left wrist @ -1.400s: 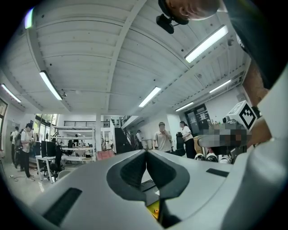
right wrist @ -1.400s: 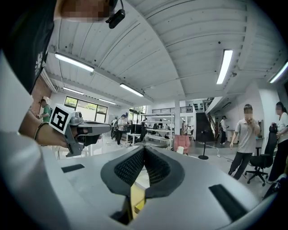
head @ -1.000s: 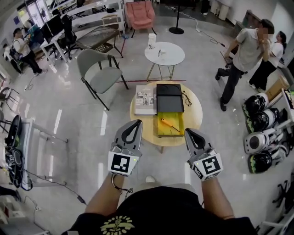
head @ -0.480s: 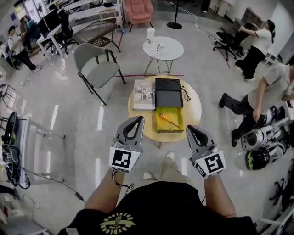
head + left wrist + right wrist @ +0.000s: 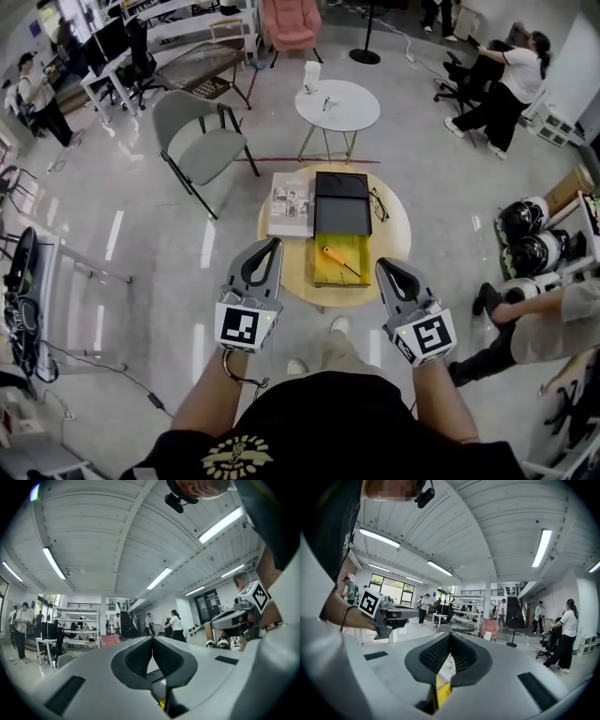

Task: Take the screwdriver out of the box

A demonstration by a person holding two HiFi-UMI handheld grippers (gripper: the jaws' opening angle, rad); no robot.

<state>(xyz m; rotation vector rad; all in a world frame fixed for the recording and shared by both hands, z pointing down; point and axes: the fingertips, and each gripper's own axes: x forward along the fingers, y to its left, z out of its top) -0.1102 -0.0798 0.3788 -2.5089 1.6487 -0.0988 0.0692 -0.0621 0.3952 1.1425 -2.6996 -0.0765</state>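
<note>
Both tools are empty. Your left gripper [image 5: 270, 244], lower left of centre in the head view, has its jaws pressed together with nothing between them. Your right gripper [image 5: 382, 266], lower right of centre, is likewise closed on nothing.

The orange-handled screwdriver [image 5: 335, 259] lies diagonally inside the open yellow box [image 5: 323, 275] at frame centre, between and just above the two gripper tips, touched by neither. The box sits on the round pale wooden table [image 5: 396, 234], with its black lid [image 5: 342, 204] above it and a printed booklet [image 5: 290, 208] to the lid's left.
</note>
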